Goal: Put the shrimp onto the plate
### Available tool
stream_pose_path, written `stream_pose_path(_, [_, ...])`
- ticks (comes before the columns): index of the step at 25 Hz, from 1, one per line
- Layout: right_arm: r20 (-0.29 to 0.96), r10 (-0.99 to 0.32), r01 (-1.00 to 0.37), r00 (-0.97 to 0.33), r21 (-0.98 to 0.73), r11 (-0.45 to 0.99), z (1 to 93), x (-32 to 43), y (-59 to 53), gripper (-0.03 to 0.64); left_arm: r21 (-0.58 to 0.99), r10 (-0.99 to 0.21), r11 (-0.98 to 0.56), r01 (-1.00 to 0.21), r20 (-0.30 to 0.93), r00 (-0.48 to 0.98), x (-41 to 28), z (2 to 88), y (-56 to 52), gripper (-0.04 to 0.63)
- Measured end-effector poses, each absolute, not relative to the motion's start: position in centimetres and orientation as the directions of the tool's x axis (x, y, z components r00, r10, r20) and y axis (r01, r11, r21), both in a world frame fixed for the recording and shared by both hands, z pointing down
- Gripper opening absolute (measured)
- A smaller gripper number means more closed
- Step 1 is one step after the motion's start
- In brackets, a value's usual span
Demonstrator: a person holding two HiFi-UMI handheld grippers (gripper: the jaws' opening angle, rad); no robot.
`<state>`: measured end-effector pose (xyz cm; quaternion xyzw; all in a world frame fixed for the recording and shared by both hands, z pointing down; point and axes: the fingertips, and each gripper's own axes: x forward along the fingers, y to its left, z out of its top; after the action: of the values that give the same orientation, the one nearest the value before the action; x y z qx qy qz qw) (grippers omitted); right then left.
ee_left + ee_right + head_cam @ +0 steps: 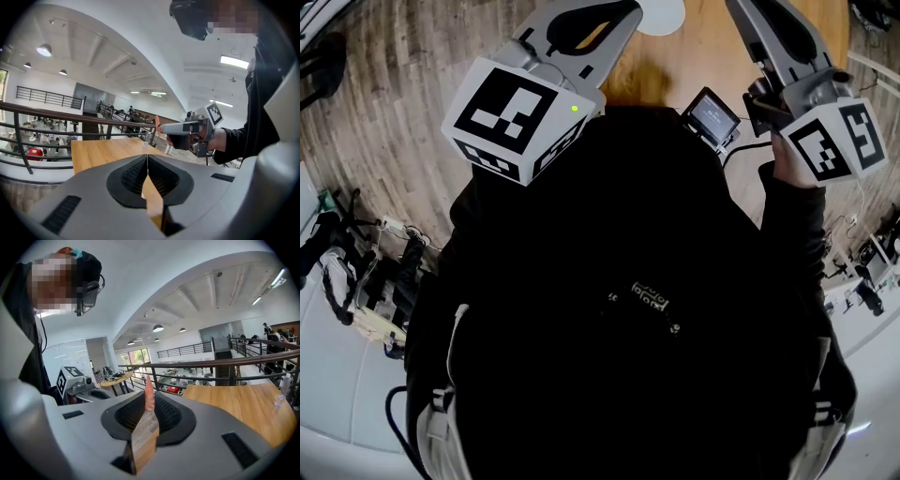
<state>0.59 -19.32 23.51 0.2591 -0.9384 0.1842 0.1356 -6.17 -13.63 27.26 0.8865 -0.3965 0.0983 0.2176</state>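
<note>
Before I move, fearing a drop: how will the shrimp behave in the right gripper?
The shrimp stands straight up from the right gripper without drooping, so it is probably stiffish. It looks slim, so likely light. Only its lower end is pinched and it looks smooth, so a quick swing might slip it.

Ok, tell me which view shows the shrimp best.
The right gripper view. There the shrimp stands pink and upright close to the lens, pinched between the jaws of the right gripper. The left gripper view shows it only as a small, distant pink tip at that gripper's end. The head view does not show it.
</note>
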Motion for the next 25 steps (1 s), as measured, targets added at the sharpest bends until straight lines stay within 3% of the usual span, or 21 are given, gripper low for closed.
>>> stream_pose_path(12, [0.375,-0.268,-0.398,-0.887,-0.327,0.857,27.5,-1.5,-18.9,0.075,0.328,-0.770,-0.384,-0.863,0.402,0.496,-7.8,28.7,-10.0,-0.003])
stream_pose_path(25, [0.447,-0.211,-0.392,-0.869,-0.363,0.845,32.8,-0.2,-19.3,0.075,0.381,-0.766,-0.327,-0.865,0.429,0.479,-5.9,30.5,-7.7,-0.003])
